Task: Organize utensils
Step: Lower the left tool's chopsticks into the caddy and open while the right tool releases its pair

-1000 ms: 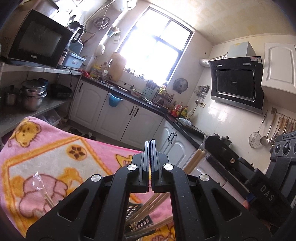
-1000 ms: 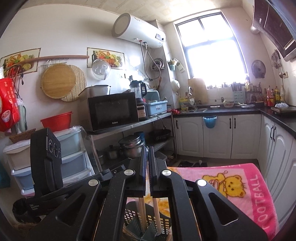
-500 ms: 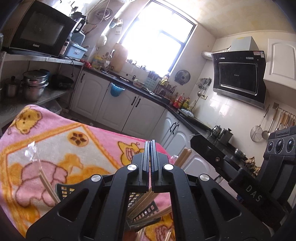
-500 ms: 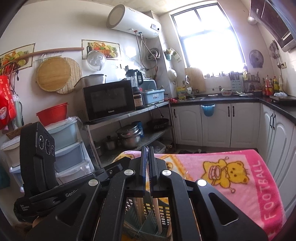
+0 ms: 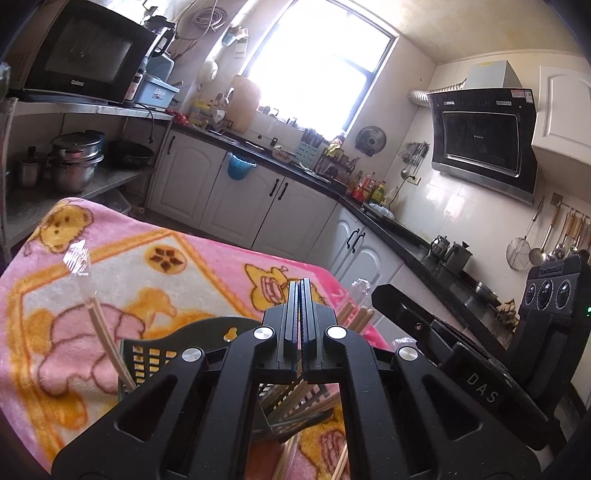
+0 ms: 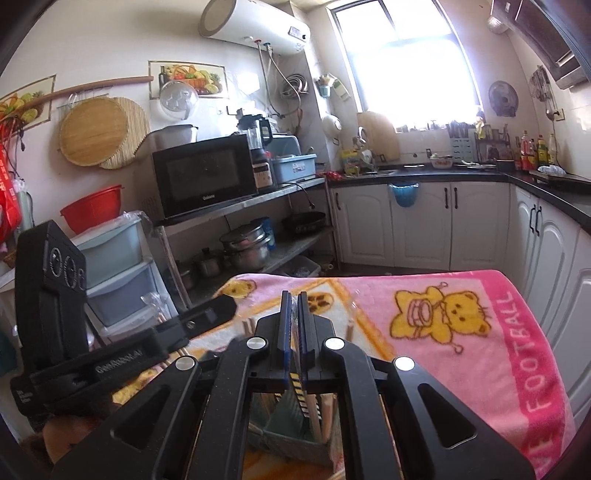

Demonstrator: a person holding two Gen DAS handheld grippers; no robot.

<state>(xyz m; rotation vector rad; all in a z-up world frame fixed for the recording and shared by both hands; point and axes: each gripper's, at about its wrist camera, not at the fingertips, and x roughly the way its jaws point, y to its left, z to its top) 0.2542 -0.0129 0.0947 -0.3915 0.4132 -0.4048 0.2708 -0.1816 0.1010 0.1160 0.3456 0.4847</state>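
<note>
Both grippers came down toward the dark basket (image 5: 155,354), which sat just under them. Left gripper (image 5: 301,321) was shut tight and held nothing. Right gripper (image 6: 291,325) had just opened a crack, empty. Chopsticks (image 5: 356,319) stood upright in the basket.

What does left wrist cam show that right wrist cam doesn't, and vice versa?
Left wrist only: the black range hood, the ladles on the wall rail, and the shut left claw up close.

Right wrist only: the white water heater, round bamboo boards, red basin, plastic drawers, and the right claw, parted by a narrow gap.

Both: the pink bear blanket, the dark utensil basket holding chopsticks, microwave, window.
</note>
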